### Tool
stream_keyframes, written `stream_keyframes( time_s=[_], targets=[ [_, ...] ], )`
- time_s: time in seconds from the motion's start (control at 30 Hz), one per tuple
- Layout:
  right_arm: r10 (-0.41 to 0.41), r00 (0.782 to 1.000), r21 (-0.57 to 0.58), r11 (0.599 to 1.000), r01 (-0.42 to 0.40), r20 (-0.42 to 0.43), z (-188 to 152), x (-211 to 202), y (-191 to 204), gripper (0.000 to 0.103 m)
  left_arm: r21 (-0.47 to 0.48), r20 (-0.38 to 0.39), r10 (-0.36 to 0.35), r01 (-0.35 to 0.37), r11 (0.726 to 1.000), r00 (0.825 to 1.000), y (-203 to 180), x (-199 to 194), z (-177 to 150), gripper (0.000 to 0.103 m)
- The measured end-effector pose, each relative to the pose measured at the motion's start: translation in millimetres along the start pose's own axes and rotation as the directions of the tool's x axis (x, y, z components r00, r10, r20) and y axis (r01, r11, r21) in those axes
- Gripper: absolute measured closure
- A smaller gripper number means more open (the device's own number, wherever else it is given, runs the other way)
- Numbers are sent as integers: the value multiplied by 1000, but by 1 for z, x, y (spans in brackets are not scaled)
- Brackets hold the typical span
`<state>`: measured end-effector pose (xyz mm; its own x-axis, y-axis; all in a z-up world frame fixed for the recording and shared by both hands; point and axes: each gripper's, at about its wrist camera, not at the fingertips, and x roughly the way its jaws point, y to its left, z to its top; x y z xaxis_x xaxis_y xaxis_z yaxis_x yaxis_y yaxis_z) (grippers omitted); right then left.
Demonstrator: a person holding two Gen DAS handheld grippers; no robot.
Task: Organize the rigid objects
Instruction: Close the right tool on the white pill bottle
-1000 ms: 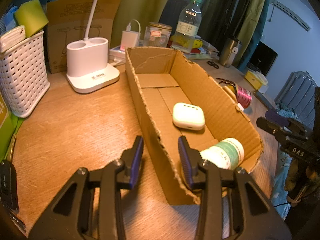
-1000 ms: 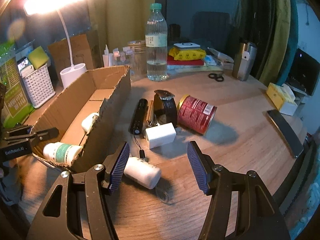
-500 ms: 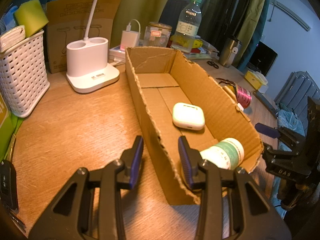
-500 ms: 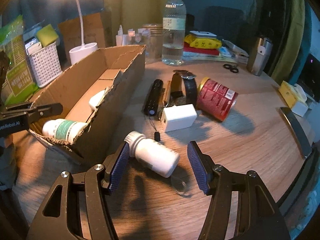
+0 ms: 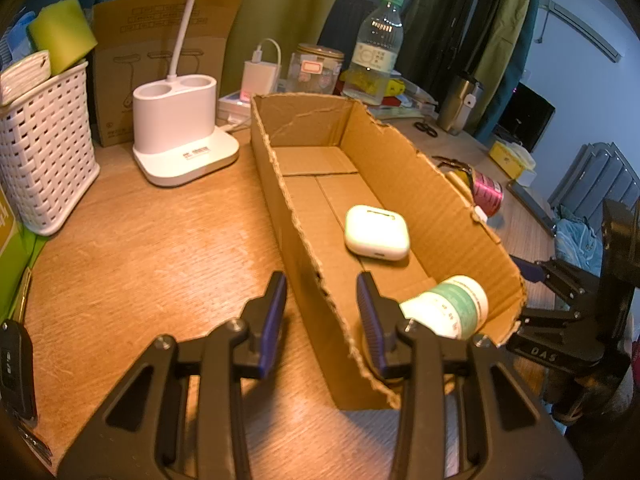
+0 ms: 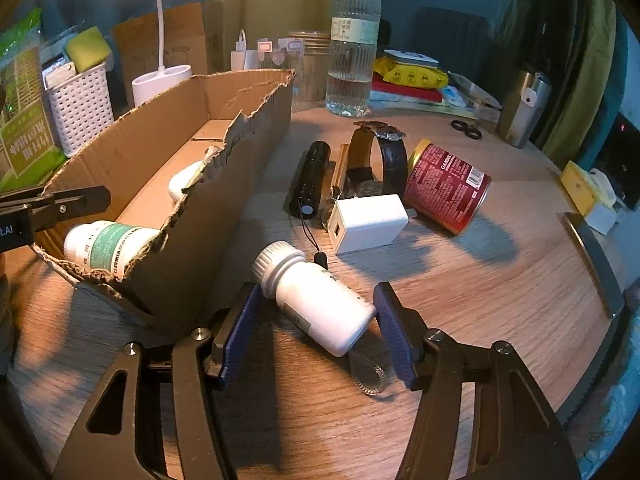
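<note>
A torn cardboard box [image 5: 420,184] lies on the wooden table. Inside it are a white earbuds case [image 5: 376,232] and a green-labelled bottle [image 5: 448,312] on its side. My left gripper [image 5: 322,316] is narrowed astride the box's near long wall. A white pill bottle [image 6: 320,304] lies slantwise on the table beside the box [image 6: 224,200]. My right gripper [image 6: 314,332] is open around it, the pads a little off its sides. Beyond it lie a white charger [image 6: 368,222], a black flashlight [image 6: 314,176], a watch [image 6: 378,152] and a red can [image 6: 448,188].
A water bottle [image 6: 352,48], jars and a steel tumbler [image 6: 524,108] stand at the back. A white lamp base [image 5: 180,136] and a white basket [image 5: 44,144] stand left of the box. A car key [image 5: 14,364] lies at the table's left edge.
My right gripper has sunk and moved in on the white pill bottle, which now lies between its jaws. The left gripper and the box have not moved.
</note>
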<state>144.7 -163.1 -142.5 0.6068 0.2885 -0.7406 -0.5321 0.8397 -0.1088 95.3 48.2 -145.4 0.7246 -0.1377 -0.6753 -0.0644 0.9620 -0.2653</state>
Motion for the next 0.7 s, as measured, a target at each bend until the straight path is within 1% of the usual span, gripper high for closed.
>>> stream_keyframes(
  time_s=[0.23,0.7],
  targets=[
    [-8,1000,-27,1000,8,7,-1,0,3,43,0,0,0,0,1000,1000,0,0,0,65],
    [-28,999,-30,999,28,17,3,-7,-2,43,0,0,0,0,1000,1000,0,0,0,65]
  ],
)
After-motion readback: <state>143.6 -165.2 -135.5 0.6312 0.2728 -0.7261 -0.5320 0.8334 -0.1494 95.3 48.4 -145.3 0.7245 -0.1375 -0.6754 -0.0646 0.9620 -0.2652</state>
